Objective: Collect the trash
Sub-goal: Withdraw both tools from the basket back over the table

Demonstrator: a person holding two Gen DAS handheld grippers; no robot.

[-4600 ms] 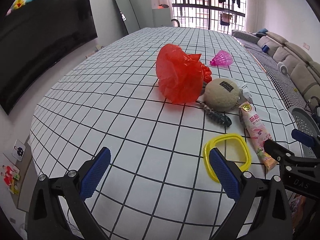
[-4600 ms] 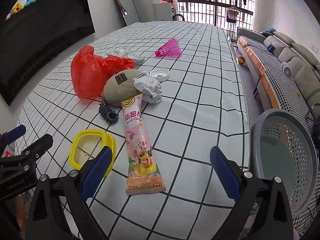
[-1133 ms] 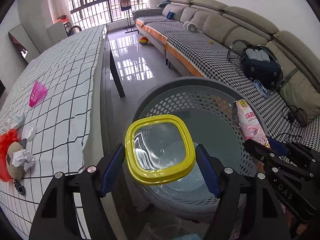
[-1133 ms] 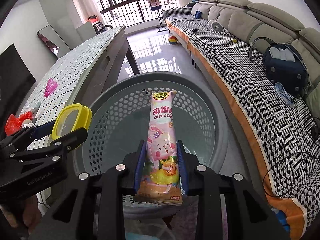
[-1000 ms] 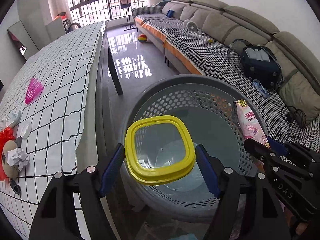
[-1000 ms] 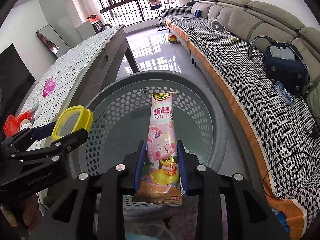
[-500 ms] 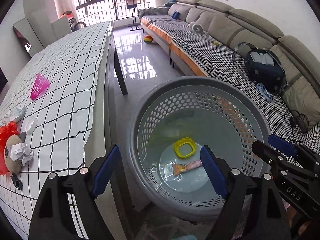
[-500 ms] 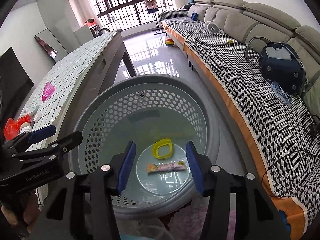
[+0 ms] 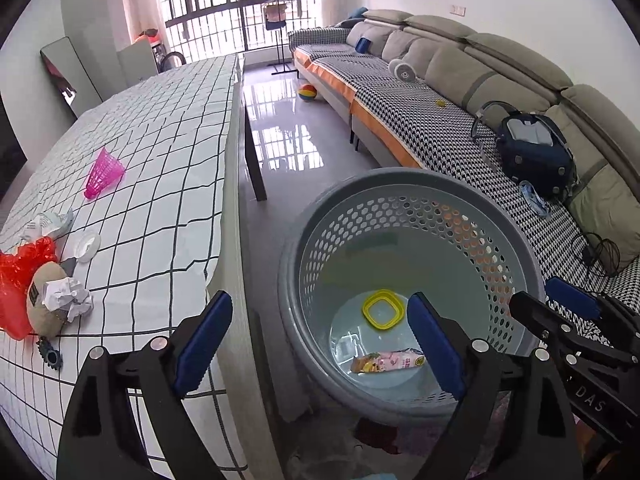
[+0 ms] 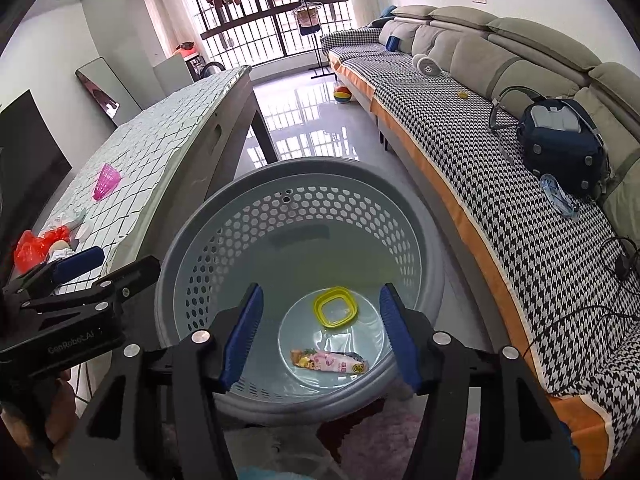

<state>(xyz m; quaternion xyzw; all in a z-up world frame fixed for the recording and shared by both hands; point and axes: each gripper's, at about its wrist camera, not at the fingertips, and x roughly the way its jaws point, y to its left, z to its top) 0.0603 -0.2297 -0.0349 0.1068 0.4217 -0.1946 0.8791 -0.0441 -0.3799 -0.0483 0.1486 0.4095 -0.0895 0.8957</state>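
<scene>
A grey perforated basket (image 9: 408, 184) (image 10: 304, 172) stands on the floor beside the table. At its bottom lie a yellow lid (image 9: 382, 314) (image 10: 335, 306) and a pink snack packet (image 9: 387, 361) (image 10: 328, 361). My left gripper (image 9: 318, 344) is open and empty, over the gap between the table edge and the basket. My right gripper (image 10: 322, 334) is open and empty above the basket. On the checked table (image 9: 168, 168) lie a red plastic bag (image 9: 18, 276), a crumpled paper ball (image 9: 66, 298), a beige round pouch (image 9: 40, 304), a white cap (image 9: 86, 246) and a pink shuttlecock (image 9: 103, 172).
A long sofa (image 9: 480, 92) with a dark blue bag (image 9: 532, 156) runs along the right. A small black gear-like piece (image 9: 50, 354) lies near the table's front. A colourful ball (image 9: 307, 93) sits on the shiny floor. A mirror (image 9: 70, 76) leans on the far wall.
Both grippers opened over the basket: the yellow lid and the snack packet dropped to its bottom. Since then my left gripper has swung left, toward the table.
</scene>
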